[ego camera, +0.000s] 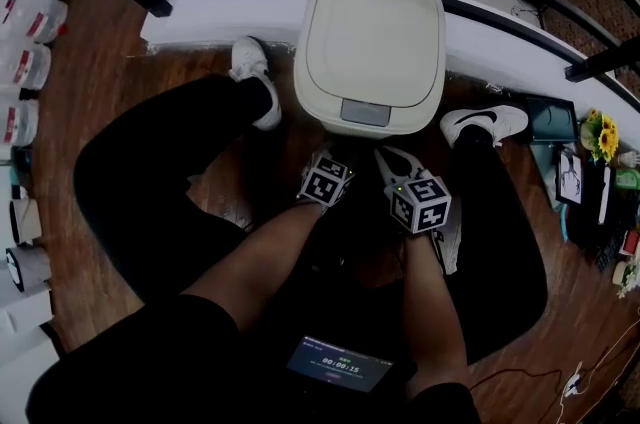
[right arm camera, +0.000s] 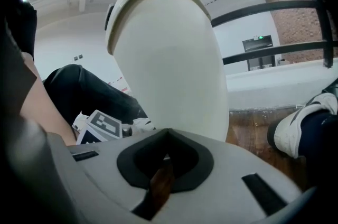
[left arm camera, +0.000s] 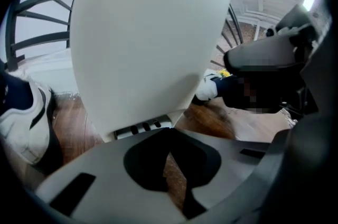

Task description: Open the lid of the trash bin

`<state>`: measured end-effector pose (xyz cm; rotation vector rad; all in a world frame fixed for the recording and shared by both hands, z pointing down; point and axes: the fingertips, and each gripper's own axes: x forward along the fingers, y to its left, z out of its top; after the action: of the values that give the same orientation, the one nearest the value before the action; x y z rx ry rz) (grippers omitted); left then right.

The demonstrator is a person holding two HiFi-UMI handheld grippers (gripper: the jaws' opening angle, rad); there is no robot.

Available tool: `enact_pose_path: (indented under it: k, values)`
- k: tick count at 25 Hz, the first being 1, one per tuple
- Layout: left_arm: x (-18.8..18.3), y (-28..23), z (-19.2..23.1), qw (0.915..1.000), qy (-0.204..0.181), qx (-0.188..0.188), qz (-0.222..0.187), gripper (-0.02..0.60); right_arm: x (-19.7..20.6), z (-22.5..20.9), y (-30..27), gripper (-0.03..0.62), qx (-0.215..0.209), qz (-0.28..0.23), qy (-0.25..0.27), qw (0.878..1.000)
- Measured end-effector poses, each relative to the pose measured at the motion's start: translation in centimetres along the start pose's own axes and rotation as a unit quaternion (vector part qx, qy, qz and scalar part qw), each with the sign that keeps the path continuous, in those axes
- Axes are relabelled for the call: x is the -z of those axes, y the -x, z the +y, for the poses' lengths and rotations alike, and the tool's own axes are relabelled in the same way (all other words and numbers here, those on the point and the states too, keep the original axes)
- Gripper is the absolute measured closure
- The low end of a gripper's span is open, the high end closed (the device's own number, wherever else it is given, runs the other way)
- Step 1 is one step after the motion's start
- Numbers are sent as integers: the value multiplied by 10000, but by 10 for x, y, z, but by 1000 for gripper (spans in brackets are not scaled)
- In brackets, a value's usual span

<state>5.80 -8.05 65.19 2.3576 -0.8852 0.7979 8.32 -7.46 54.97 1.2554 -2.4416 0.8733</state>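
Two hand-held grippers sit low in the head view, the left one (ego camera: 326, 170) and the right one (ego camera: 397, 167) side by side just short of the bin (ego camera: 370, 137). The bin stands on the wood floor (ego camera: 95, 122) between the person's shoes, backed against a white ledge. Its lid (ego camera: 372, 27) is down: cream, a rounded square, smooth, with a raised rim. A grey panel (ego camera: 366, 111) sits at the front edge, nearest the grippers.

Left gripper view: the jaws are pressed together on nothing, with only a sliver of floor showing between them. The cream wall of the bin fills the frame close ahead, with a grey slotted strip (left arm camera: 142, 127) at its foot.

Right gripper view: these jaws are likewise closed and empty. The lid seam runs round the top of the bin.

Judgement: the body reads as stiff, smooth plastic, probably light, and it may slide if shoved. The grey panel looks like a press release. Failing that, the front lip of the lid is the place to lift, and closed jaw tips would do for either.
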Motion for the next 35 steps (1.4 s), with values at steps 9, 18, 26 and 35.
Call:
enact_pose_path:
  k: [9,18,26,35]
  values:
    - [-80,105,-42,9923,-337,683,-978,545,-47,43,30,568,-285,-596,418,9969]
    - [-146,225,-42,9731,-554,908,-2041,545,-116,111,84,569,-596,-1266,1244,9823]
    - [-182,306,-83,9346,-1862,1058,-2841,545,-163,170,135,569,-726,-1963,1556,9654]
    - [-194,335,-104,9196,-1867,1430,-3146,545,-182,196,156,569,-487,-2369,1824,9530]
